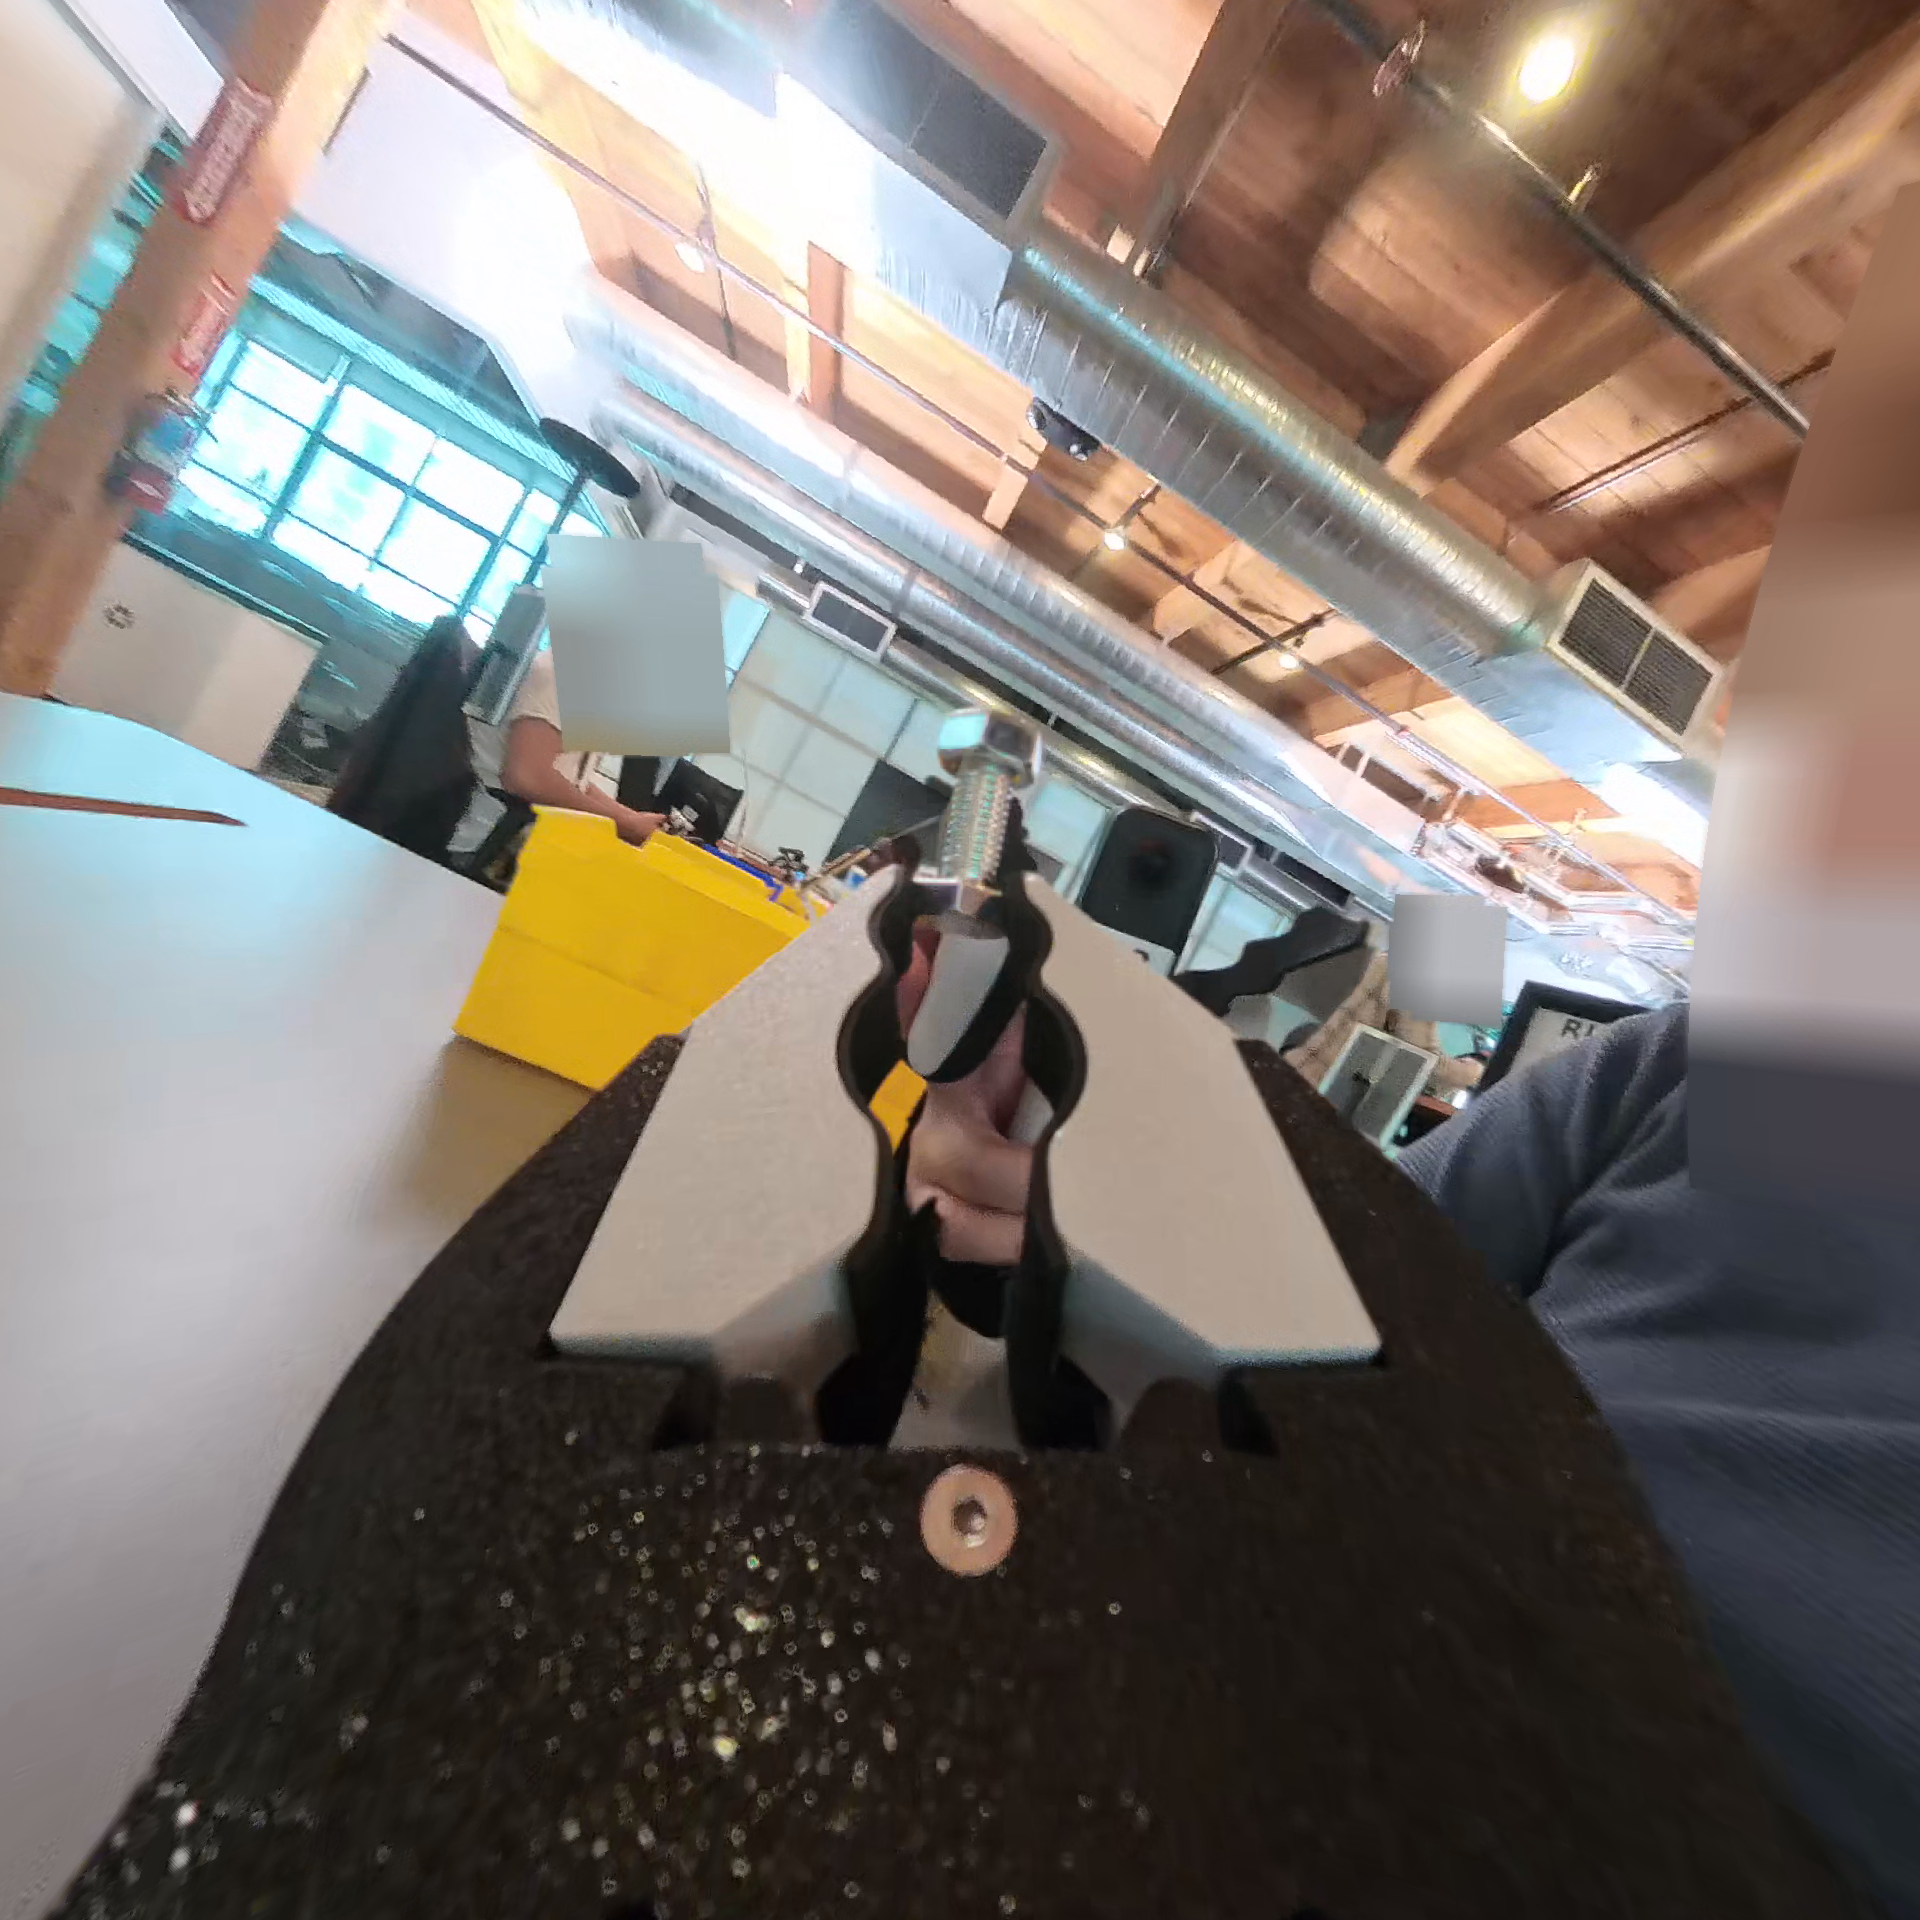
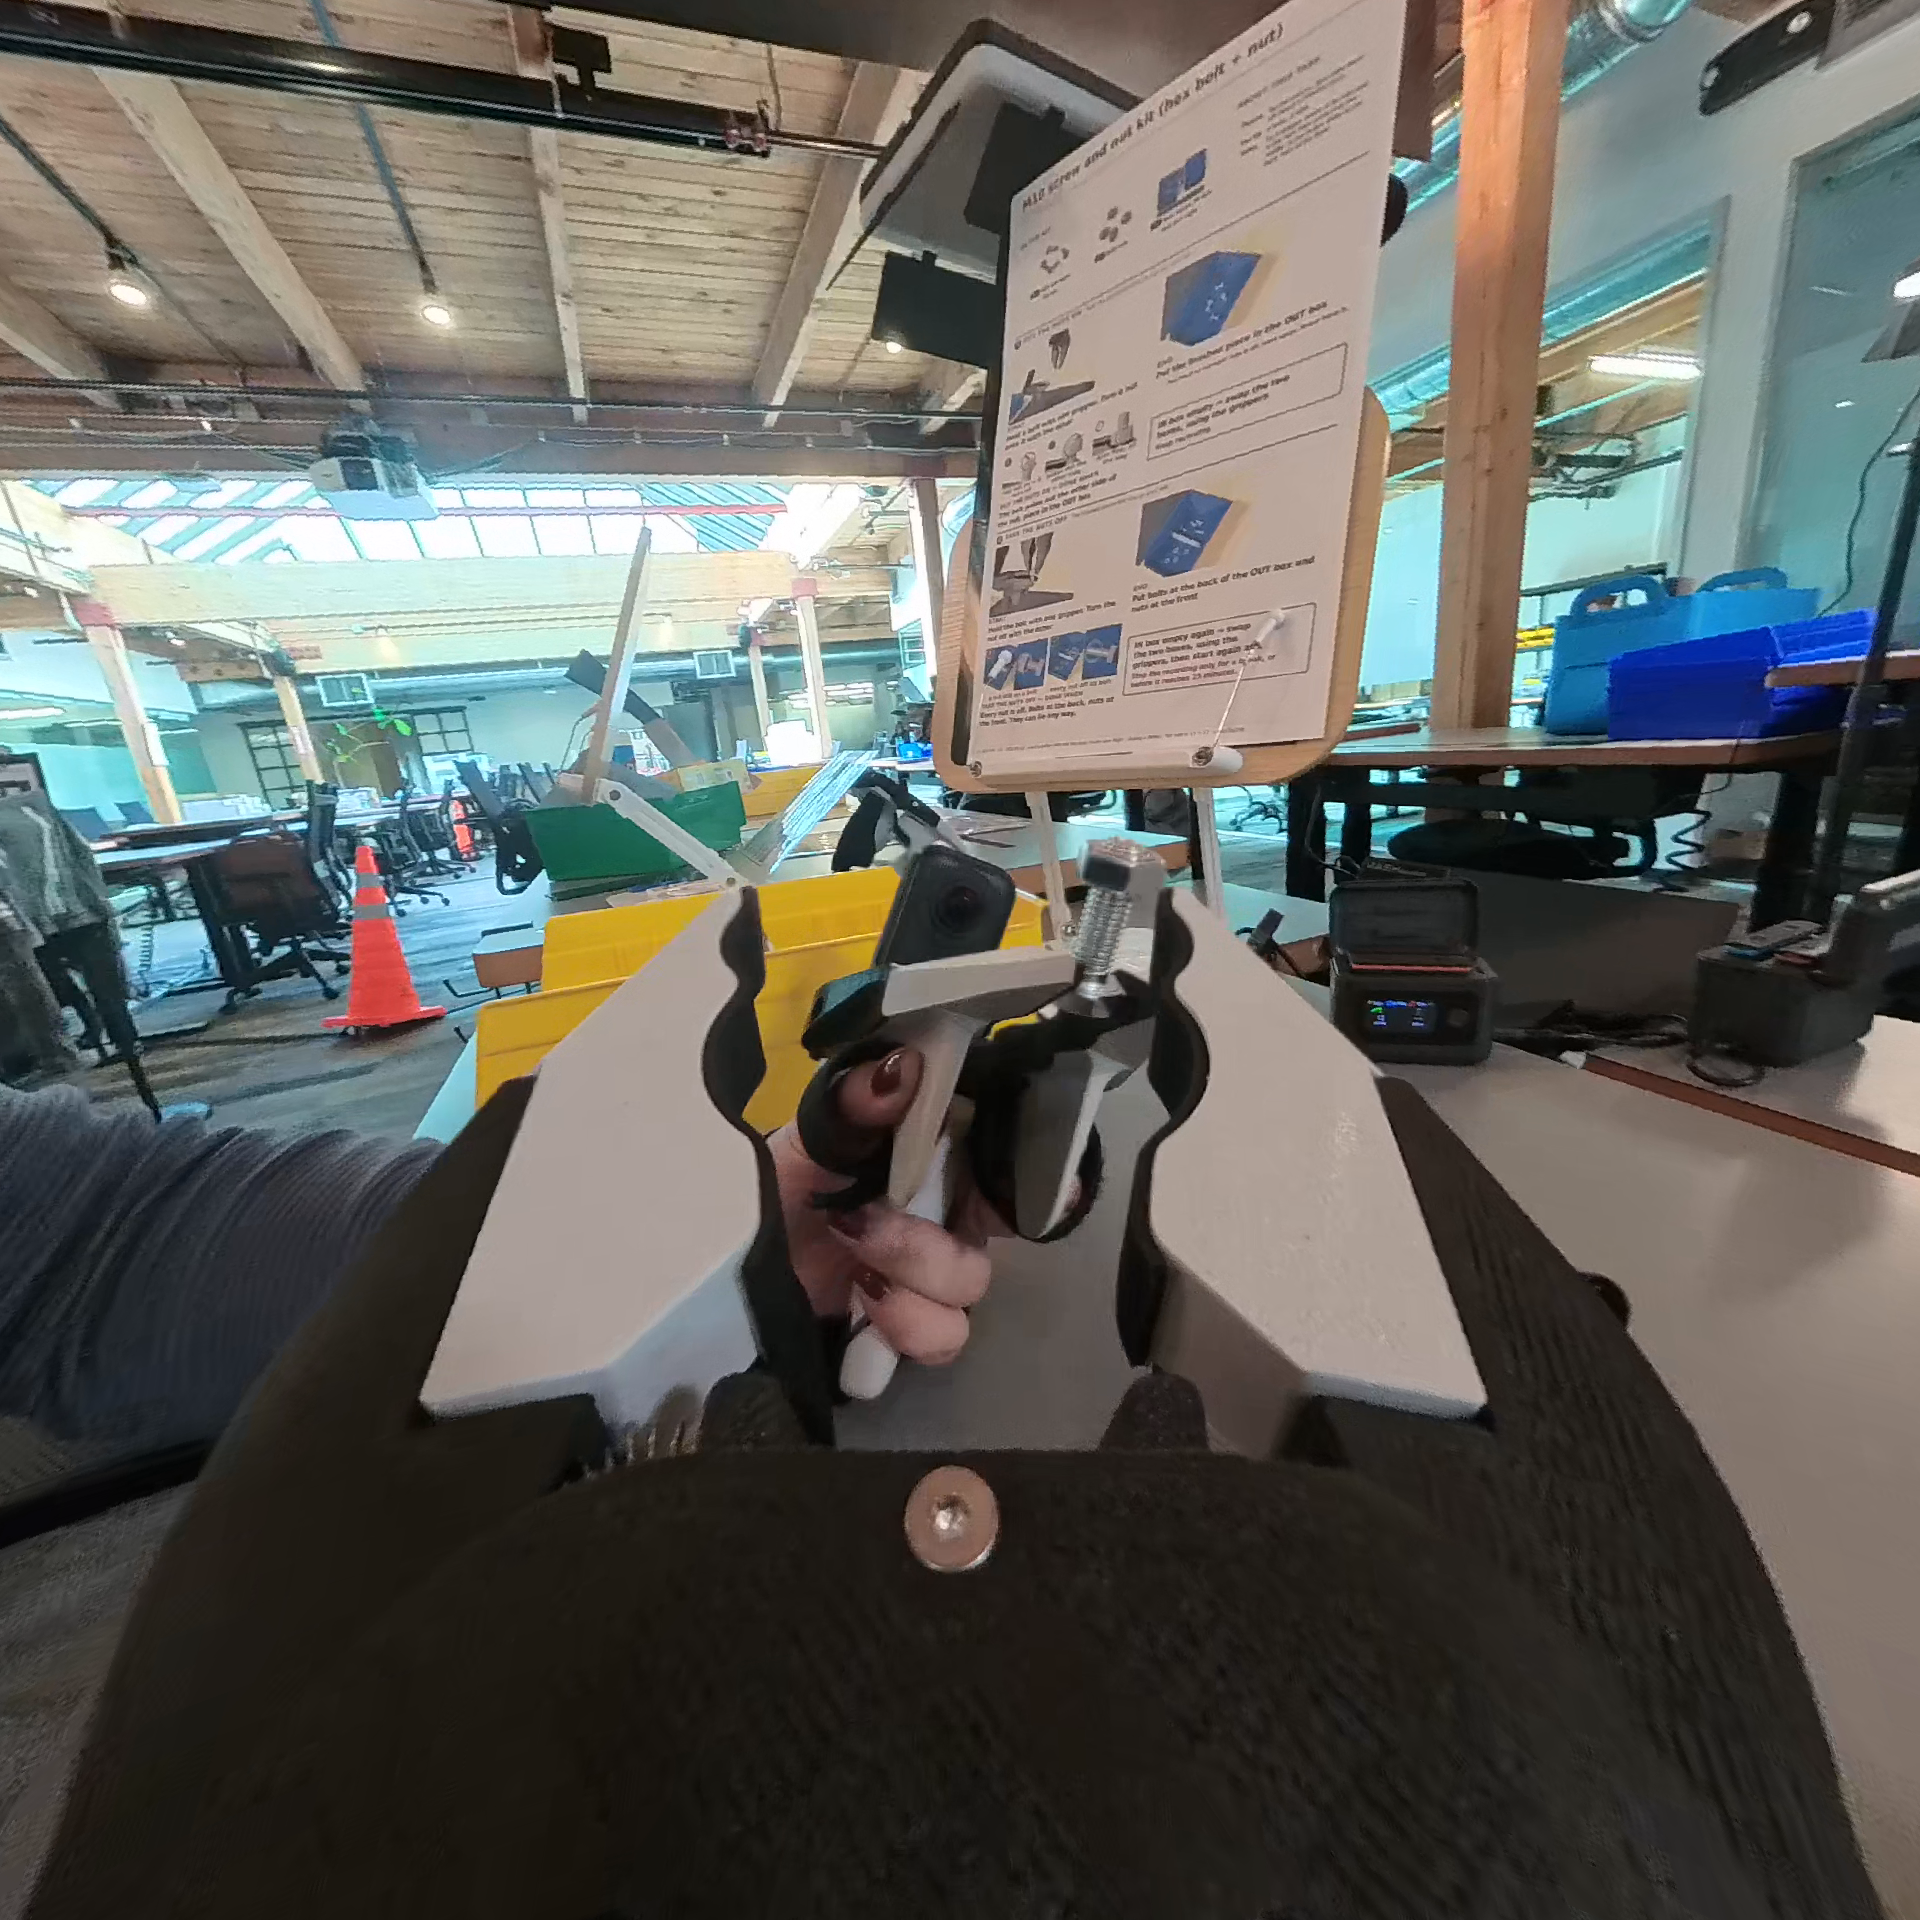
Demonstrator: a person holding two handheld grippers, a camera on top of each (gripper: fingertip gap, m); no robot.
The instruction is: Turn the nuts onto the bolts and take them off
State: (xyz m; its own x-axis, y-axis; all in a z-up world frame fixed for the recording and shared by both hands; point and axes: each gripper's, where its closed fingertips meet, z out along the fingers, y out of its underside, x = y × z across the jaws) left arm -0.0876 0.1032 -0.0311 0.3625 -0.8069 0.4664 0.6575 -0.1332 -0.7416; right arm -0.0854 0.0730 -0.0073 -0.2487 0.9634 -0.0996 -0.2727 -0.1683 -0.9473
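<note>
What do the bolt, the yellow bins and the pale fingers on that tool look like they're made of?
Bolt: shiny silvery metal, probably plated steel, with bright glints on its threads. Yellow bins: smooth, evenly coloured, likely moulded plastic. Fingers of the left hand-held gripper: matt pale grey with a fine grain, possibly printed plastic; their dark wavy inner edges look rubbery, though I can't be sure.

Two claws: the left claw point(image 1: 961, 904) nipped at its tips on the lower end of one threaded bolt point(image 1: 982, 810), the right claw point(image 2: 956, 956) spread wide with that other claw framed in its gap. One nut point(image 2: 1117, 862) atop the bolt, above and ahead of the left claw's tips. Beyond the claws, two stacked yellow bins point(image 2: 623, 987), one orange cone point(image 2: 376, 945), one instruction sheet point(image 2: 1174, 416) on a stand.
</note>
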